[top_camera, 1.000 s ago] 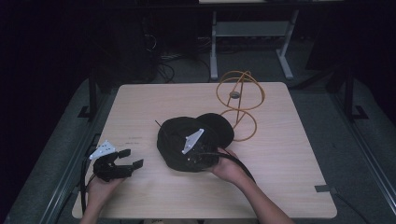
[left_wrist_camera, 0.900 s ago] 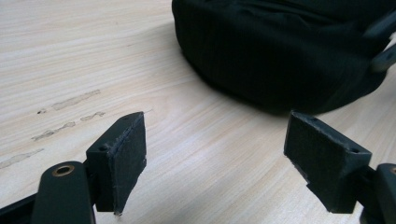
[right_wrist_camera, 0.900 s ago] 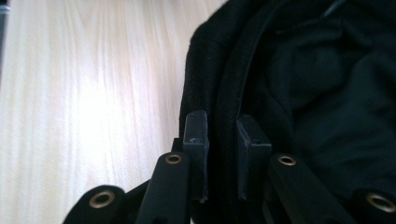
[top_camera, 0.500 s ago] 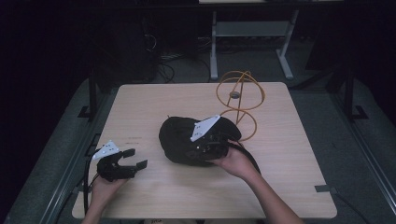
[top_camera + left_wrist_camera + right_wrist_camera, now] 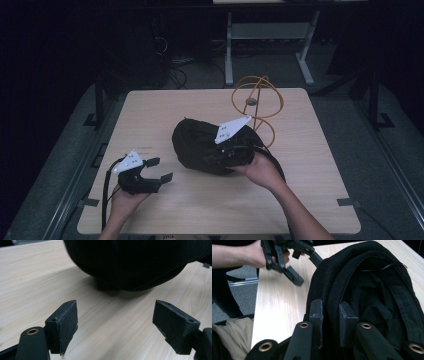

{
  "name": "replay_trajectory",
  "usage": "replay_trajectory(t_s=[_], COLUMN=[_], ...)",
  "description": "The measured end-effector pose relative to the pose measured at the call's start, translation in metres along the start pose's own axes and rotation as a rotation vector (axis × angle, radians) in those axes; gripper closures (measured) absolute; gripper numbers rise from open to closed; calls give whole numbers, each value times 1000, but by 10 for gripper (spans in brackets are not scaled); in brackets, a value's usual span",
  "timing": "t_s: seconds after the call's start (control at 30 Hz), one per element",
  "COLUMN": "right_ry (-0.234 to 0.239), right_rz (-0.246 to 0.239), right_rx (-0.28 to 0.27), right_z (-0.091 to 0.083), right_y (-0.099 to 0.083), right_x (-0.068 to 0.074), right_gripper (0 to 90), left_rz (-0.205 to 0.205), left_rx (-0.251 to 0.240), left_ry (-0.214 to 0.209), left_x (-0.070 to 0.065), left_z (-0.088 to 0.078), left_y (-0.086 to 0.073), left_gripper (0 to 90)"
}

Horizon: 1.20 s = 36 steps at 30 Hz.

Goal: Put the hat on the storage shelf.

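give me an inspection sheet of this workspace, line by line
surface: light wooden table, bare apart from the items below
job's things: black hat near the table's middle, its rim pinched and raised at one side
clutter: orange wire stand upright behind the hat
grippers: right gripper shut on the hat's rim; left gripper open, nothing between its jaws, pointing at the hat from the table's left front
cables: one trails from the left gripper; a tangle lies on the floor behind the table
surroundings: dark room, grey frame legs beyond the table
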State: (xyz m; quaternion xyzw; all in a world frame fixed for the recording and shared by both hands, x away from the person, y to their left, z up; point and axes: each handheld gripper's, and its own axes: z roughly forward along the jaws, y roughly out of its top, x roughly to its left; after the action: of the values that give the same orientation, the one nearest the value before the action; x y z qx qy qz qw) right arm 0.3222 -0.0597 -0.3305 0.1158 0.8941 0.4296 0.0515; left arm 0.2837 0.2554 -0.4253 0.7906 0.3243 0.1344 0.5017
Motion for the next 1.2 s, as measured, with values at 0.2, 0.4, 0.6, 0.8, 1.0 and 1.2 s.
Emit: replay_trajectory(t_s=[0.2, 0.4, 0.6, 0.8, 1.0, 1.2], right_ry=[-5, -2, 23, 68, 85, 108], right_rz=[-3, -6, -9, -13, -5, 13], right_rx=[-36, -57, -77, -84, -91, -119], right_z=[-14, -24, -27, -23, -21, -20], right_y=[1, 4, 7, 9, 6, 2], right_x=[3, 7, 10, 15, 15, 12], right_gripper=[759, 759, 761, 774, 783, 777], left_rz=[32, 75, 84, 94, 163, 180], left_rx=[-18, -45, -78, -106, -106, -119], left_ry=[-31, -46, -68, -38, -40, -42], left_x=[-13, -25, -34, -36, -42, -41], left_z=[10, 21, 38, 46, 44, 36], left_y=[13, 27, 36, 40, 42, 49], left_gripper=[197, 196, 183, 409, 733, 851])
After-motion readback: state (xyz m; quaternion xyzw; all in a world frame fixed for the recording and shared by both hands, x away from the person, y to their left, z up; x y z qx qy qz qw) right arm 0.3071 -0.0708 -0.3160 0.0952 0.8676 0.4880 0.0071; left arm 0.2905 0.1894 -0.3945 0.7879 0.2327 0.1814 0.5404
